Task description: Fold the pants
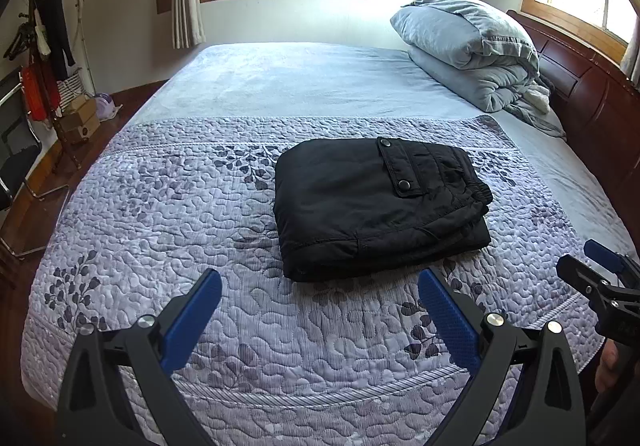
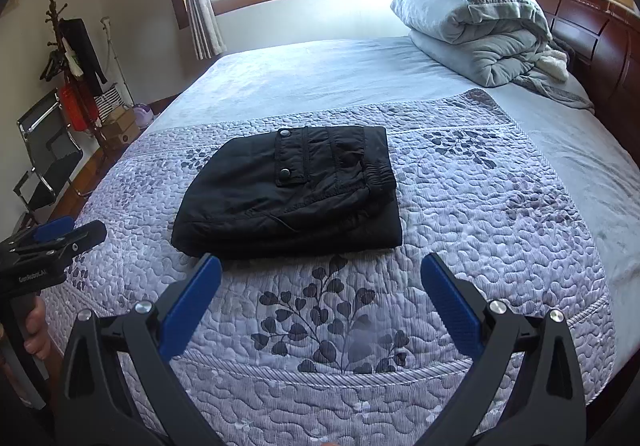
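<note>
Both tools hang back over the near edge of the bed (image 1: 120,230): the left tool (image 1: 320,310) with its blue fingers (image 1: 192,322) spread wide and holding nothing, the right tool (image 2: 320,302) likewise apart and empty. Beyond them the black pants (image 1: 376,206) lie on the quilted spread, already a compact stack (pocket flap and snaps on top, waistband toward the right). To my eye the folding looks done; any next move would only be squaring off the loose right-hand edges
</note>
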`<state>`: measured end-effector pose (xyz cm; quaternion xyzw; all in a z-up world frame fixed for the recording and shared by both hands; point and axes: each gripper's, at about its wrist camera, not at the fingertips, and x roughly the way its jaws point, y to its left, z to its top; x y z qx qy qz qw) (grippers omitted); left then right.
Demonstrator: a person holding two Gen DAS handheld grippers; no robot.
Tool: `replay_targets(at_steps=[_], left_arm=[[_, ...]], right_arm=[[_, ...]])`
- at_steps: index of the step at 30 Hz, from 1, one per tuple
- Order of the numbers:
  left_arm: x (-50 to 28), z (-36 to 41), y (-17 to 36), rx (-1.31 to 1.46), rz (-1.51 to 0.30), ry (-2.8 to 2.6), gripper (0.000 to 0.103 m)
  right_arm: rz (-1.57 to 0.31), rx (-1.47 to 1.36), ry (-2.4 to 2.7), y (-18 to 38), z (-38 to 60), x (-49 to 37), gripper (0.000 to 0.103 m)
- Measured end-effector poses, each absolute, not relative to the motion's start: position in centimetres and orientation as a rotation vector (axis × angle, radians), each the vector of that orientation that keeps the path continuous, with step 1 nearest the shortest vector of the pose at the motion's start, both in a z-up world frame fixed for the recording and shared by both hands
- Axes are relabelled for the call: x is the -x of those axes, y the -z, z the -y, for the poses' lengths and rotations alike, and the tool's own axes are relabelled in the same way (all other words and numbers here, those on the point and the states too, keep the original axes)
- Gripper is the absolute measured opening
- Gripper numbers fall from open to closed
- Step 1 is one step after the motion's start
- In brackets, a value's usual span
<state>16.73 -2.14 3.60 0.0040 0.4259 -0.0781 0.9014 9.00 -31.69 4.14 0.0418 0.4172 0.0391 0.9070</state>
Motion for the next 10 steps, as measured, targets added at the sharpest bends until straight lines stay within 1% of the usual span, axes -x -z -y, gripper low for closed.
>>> replay_targets(at_steps=[10], left_arm=[[-16.71,2.28,-3.78,-0.007,-0.889,0.178,0.099]], right_arm=[[-0.863,-0.094,-0.076,-4.04,31.79,-9.06,0.100]])
